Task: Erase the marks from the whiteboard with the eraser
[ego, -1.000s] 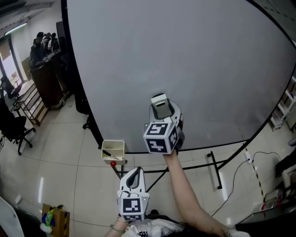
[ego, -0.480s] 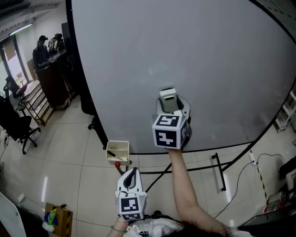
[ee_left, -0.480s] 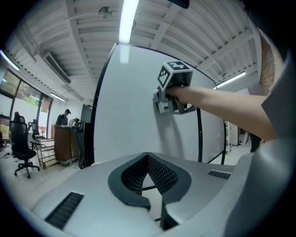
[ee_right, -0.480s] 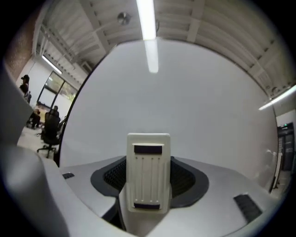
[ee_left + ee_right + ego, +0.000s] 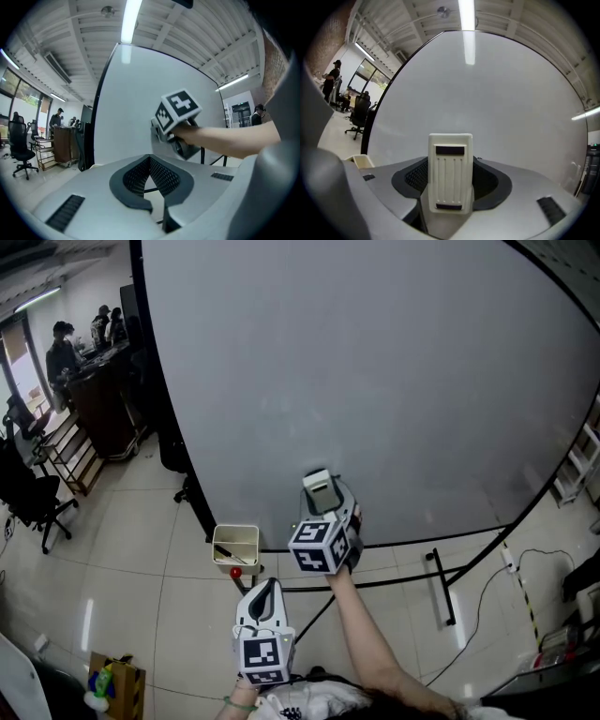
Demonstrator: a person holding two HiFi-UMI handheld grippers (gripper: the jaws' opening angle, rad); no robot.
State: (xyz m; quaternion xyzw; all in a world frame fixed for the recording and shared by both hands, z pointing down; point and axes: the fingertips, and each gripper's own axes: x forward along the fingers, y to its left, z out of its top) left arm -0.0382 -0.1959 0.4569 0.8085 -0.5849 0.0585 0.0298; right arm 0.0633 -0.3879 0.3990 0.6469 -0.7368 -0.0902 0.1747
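The right tongs (image 5: 324, 504) have dropped lower and a little to the left since half a second ago, and the eraser (image 5: 320, 489) now sits just above the bottom edge of the whiteboard (image 5: 375, 362), left of that edge's middle. The right gripper view shows the cream eraser (image 5: 450, 173) standing upright, clamped between the two dark pads of the right tongs (image 5: 450, 192), with the whiteboard (image 5: 497, 98) filling the view behind it as an even pale grey sheet. The left tongs (image 5: 269, 592) hang below the board's bottom edge, well apart from it; in the left gripper view, the left tongs (image 5: 150, 159) have their pads closed tip to tip with nothing between them. A small cream tray (image 5: 232, 545) hangs at the board's bottom left corner. The board stands on a black frame (image 5: 441, 587) over a glossy tiled floor (image 5: 122, 559). Far left, people (image 5: 61, 352) stand at a dark counter, a black office chair (image 5: 33, 498) nearer. A strip light (image 5: 467, 28) runs along the ribbed ceiling.
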